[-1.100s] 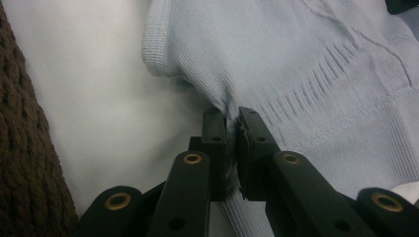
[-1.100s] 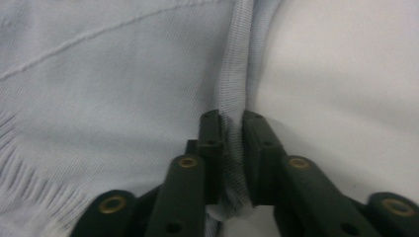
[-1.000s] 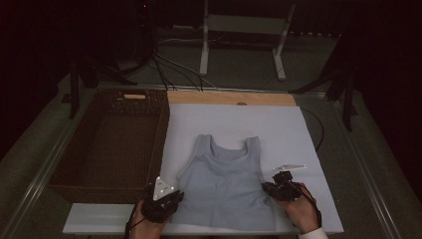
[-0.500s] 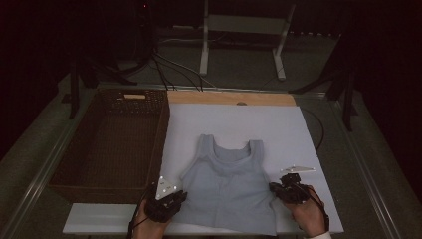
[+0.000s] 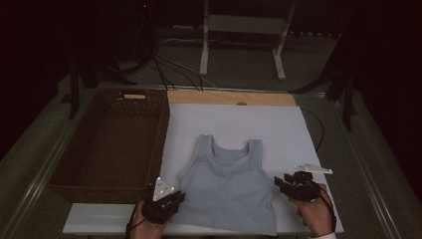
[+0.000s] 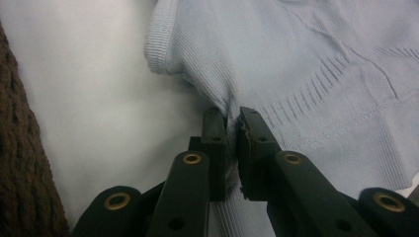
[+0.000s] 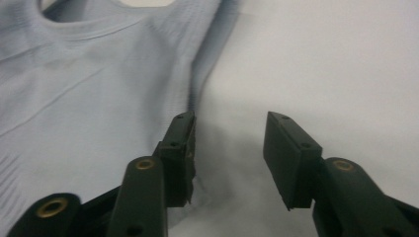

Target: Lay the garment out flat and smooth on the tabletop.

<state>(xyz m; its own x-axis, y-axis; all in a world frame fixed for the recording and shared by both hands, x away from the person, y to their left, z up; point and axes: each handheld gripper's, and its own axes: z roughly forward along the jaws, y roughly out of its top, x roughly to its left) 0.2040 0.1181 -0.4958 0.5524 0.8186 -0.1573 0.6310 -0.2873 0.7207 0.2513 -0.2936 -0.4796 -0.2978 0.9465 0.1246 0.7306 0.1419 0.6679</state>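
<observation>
**Smoothing top, right side let go**

Holding the top [image 5: 226, 186] flat on the white sheet [image 5: 278, 129], beside the basket [image 5: 112, 144]. Our left gripper [image 6: 233, 118] is clenched on its side hem. Right gripper [image 7: 228, 133]: jaws have just been opening, nothing between them. We judge spreading done; folding and basketing remain.

The right gripper [image 5: 284, 185] no longer pinches the light blue tank top [image 5: 226, 186]: its jaws have just been opening and now stand apart, with bare white worktop [image 7: 346, 74] between them and the garment's side edge lying just beside the inner jaw. The right hand [image 5: 313, 209] sits slightly farther out toward the worktop's right edge than a second ago. The hem corner on that side lies flat instead of being gripped.
</observation>
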